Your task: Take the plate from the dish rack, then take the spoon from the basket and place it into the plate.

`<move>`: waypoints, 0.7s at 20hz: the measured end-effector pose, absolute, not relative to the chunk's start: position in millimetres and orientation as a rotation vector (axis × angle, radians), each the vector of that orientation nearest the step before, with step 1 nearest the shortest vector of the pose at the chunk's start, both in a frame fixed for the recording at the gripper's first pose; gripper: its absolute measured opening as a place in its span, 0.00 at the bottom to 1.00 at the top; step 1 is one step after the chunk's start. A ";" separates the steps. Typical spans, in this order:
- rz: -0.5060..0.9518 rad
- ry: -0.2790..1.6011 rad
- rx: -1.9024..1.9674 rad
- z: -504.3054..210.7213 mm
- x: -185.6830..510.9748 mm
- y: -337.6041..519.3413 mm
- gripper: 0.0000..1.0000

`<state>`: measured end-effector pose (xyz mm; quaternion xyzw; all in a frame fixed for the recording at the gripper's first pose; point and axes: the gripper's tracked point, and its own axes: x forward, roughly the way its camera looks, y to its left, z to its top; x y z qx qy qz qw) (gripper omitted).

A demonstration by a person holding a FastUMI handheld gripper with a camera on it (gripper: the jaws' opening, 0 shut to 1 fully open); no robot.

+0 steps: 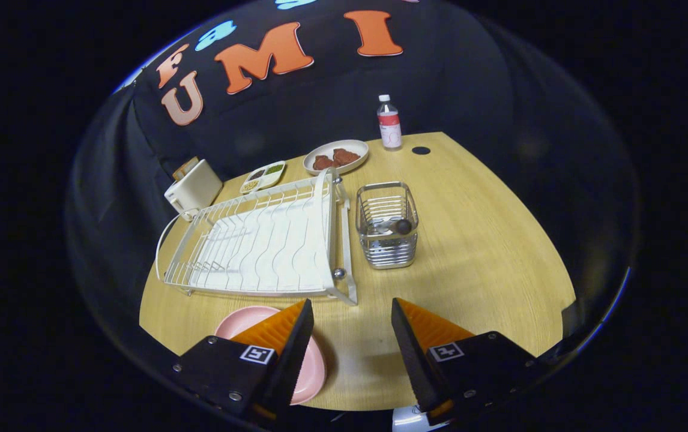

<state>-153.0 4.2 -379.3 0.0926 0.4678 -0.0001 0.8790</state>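
A pink plate (242, 321) lies flat on the wooden table (488, 252), partly under my left finger, in front of the white dish rack (260, 243). The rack's slots hold nothing. To the right of the rack stands a metal wire basket (387, 225) with a spoon (393, 226) resting inside it, dark handle end up. My gripper (351, 312) hovers open above the table, short of the basket, with bare tabletop between its fingers.
Behind the rack stand a white toaster (194, 187), a small divided tray of food (263, 176) and a beige plate with brown food (336, 156). A plastic bottle (389, 123) is at the far edge beside a round cable hole (421, 150).
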 end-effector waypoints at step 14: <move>0.010 0.629 0.023 -384.1 -77.8 -29.8 0.74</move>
